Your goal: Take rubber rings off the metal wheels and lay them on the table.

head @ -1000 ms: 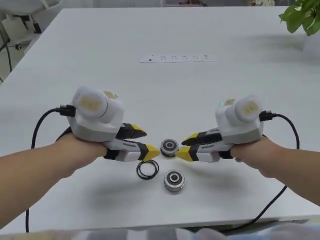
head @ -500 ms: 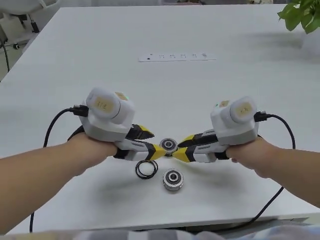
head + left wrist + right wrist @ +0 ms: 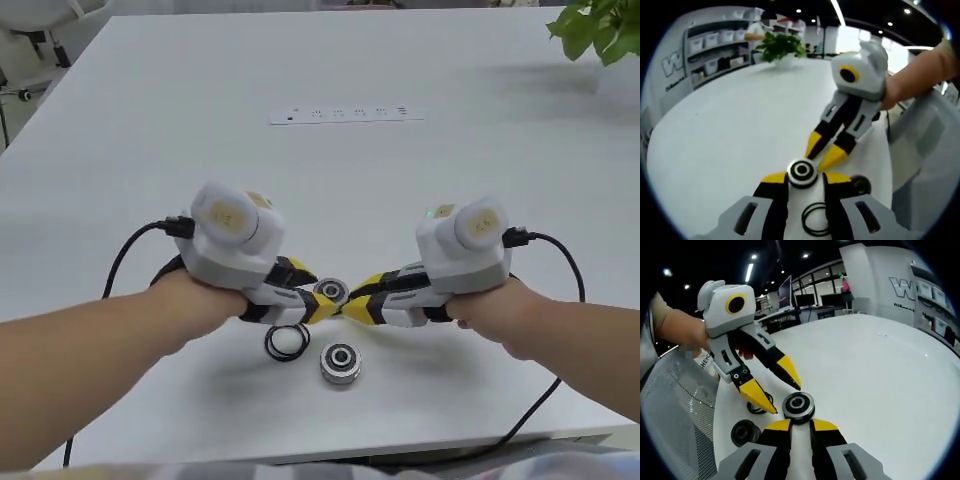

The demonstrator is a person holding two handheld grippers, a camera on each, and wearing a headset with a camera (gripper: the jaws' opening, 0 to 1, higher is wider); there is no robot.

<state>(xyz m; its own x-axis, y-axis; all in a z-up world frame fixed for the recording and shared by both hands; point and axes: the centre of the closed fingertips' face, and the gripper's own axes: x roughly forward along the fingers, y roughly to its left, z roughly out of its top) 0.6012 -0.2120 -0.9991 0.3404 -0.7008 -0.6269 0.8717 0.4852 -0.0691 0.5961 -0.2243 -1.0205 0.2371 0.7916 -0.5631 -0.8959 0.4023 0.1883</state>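
On a white table (image 3: pixel 420 170), shelves (image 3: pixel 715 55) beyond, left gripper (image 3: pixel 312 293) and right gripper (image 3: pixel 356 297) at a metal wheel (image 3: pixel 330 291), jaws parted

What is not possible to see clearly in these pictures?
Head view: whether the left gripper or right gripper grips the wheel between them; their tips cover its sides.
Head view: how many rings lie stacked; they overlap and are small.
Head view: the power strip markings; too small.

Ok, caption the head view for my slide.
Left gripper and right gripper flank a metal wheel; rubber rings and second wheel lie nearby.
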